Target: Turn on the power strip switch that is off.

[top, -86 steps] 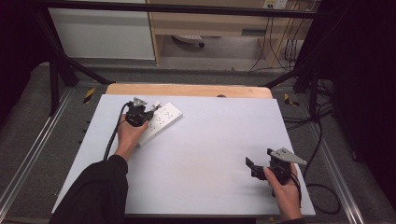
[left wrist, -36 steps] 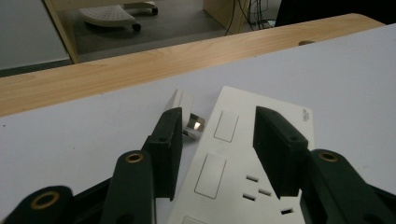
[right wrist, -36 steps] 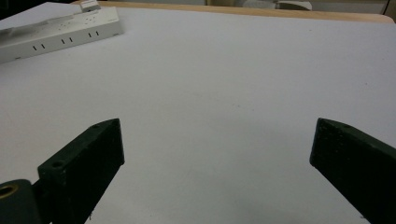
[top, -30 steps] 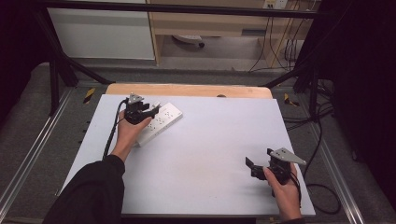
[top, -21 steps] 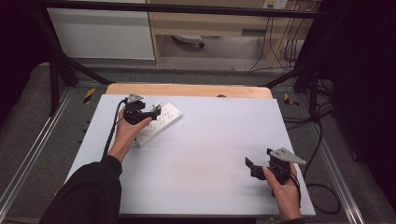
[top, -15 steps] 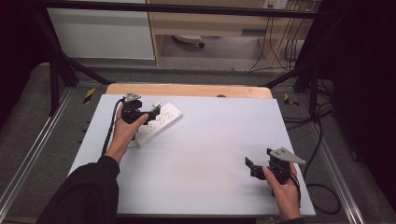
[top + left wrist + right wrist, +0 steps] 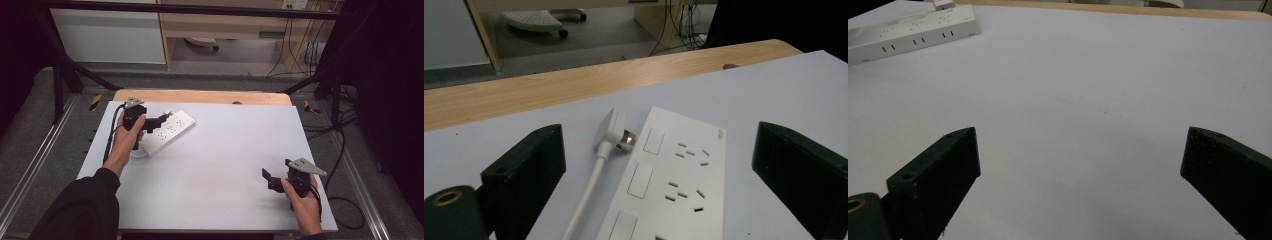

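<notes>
A: Where is the white plastic power strip [image 7: 674, 185]?

B: Flat on the pale grey surface [image 7: 230, 150], by its far left corner. Its white cord and plug [image 7: 614, 131] lie just beside it.

A: And the claws?

B: The left claw [image 7: 659, 165] hovers over the strip, spread wide and gripping nothing. The right claw [image 7: 1078, 175] is well apart from the strip, also spread and empty.

A: Which step?

B: Likely the approach. Next probably calls for lowering to straddle strip or plug.
</notes>
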Action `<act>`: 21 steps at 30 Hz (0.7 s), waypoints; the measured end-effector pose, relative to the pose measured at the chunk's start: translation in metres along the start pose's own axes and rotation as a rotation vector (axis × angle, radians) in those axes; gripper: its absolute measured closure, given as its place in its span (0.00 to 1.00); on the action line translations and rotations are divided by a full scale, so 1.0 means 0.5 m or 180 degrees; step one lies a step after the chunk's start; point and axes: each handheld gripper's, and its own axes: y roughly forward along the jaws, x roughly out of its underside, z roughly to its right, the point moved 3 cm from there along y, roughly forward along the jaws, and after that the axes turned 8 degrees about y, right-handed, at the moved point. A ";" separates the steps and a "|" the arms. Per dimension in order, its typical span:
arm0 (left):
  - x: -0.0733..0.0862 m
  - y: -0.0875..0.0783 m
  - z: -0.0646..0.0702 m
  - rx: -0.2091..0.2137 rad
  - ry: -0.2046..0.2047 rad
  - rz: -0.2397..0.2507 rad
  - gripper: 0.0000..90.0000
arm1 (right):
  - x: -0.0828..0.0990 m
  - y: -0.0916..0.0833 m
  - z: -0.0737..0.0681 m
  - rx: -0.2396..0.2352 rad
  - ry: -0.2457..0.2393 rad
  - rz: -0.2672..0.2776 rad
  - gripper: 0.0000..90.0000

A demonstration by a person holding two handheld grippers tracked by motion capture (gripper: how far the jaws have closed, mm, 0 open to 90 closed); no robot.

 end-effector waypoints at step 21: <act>0.031 -0.119 0.006 -0.0057 -0.0047 0.0083 0.10 | 0.000 0.001 -0.002 0.0010 -0.0027 -0.0016 0.03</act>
